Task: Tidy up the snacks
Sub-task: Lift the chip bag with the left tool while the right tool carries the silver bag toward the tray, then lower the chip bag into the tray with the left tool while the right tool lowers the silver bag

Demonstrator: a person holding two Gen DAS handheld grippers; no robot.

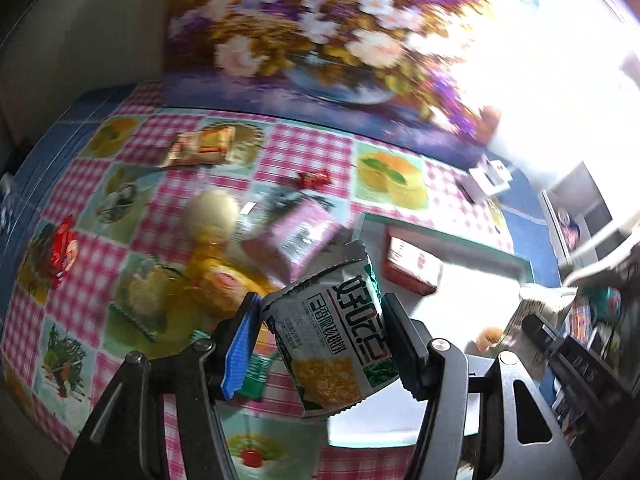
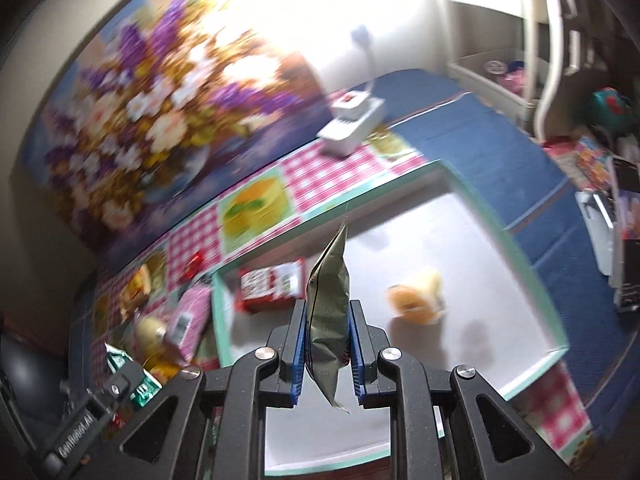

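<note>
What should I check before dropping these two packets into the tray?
1. Left claw grip on white-green packet: ok, pinched between both fingers.
2. Right claw grip on silver packet: ok, held edge-on.
3. Right claw over tray: ok, its white floor lies below and ahead.
4. Free floor in tray: ok, bare space between red box and orange snack.
5. Left packet over tray: cannot tell; it seems near the tray's edge.
6. Tablecloth cleared of snacks: not ok, several remain.
</note>
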